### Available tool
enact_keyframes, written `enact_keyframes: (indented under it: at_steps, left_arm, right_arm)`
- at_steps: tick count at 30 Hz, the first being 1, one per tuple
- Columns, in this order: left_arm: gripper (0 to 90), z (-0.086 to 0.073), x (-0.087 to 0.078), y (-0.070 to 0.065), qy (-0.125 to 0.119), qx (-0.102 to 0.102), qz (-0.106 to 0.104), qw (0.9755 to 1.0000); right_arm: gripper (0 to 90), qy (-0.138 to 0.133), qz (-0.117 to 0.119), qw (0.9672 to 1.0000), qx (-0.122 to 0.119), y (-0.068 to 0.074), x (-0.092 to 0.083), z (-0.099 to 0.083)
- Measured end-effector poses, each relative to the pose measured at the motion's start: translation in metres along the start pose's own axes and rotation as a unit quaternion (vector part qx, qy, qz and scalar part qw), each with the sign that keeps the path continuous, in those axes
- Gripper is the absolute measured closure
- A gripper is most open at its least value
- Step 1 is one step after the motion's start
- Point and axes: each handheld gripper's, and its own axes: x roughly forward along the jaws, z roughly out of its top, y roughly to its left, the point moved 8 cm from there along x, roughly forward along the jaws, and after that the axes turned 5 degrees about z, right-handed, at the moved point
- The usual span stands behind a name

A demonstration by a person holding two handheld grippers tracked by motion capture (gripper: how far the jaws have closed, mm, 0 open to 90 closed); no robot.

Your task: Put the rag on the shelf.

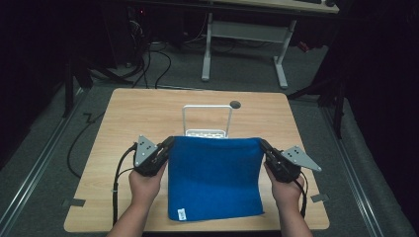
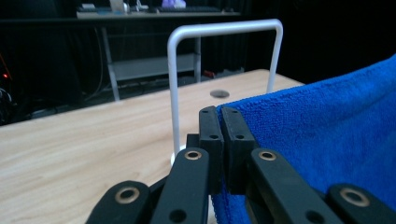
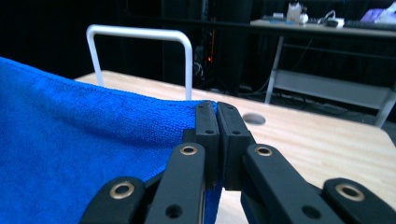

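A blue cloth [image 1: 215, 177] hangs stretched between my two grippers above the near half of the wooden table [image 1: 133, 113]; its lower edge with a small white tag rests near the table's front. My left gripper [image 1: 169, 143] is shut on the cloth's upper left corner [image 2: 243, 109]. My right gripper [image 1: 263, 143] is shut on the upper right corner [image 3: 212, 103]. Just behind the cloth's top edge stands a white wire rack [image 1: 207, 118] with an upright hoop [image 2: 224, 29], also seen past the cloth [image 3: 140, 33].
A small round grommet hole [image 1: 235, 104] lies in the table behind the rack. Beyond the table are a white-legged desk [image 1: 247, 44] and cables on the floor. Bare tabletop lies left and right of the cloth.
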Motion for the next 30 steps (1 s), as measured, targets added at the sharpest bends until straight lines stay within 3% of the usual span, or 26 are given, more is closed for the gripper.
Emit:
enact_keyframes:
  at_steps: [8, 19, 30]
  left_arm:
    - [88.4, 0.034, -0.007, 0.001, -0.04, 0.006, 0.007, 0.9992]
    - [88.5, 0.065, -0.01, 0.002, -0.07, 0.021, 0.015, 0.9972]
    - [88.6, 0.093, -0.015, 0.012, -0.099, 0.033, 0.028, 0.9942]
  right_arm:
    - [88.6, -0.049, -0.006, 0.9988, -0.01, 0.005, -0.003, 0.03]
    - [88.7, -0.094, -0.011, 0.9953, -0.021, 0.004, -0.011, 0.068]
    - [88.7, -0.115, -0.008, 0.993, -0.025, 0.007, -0.008, 0.095]
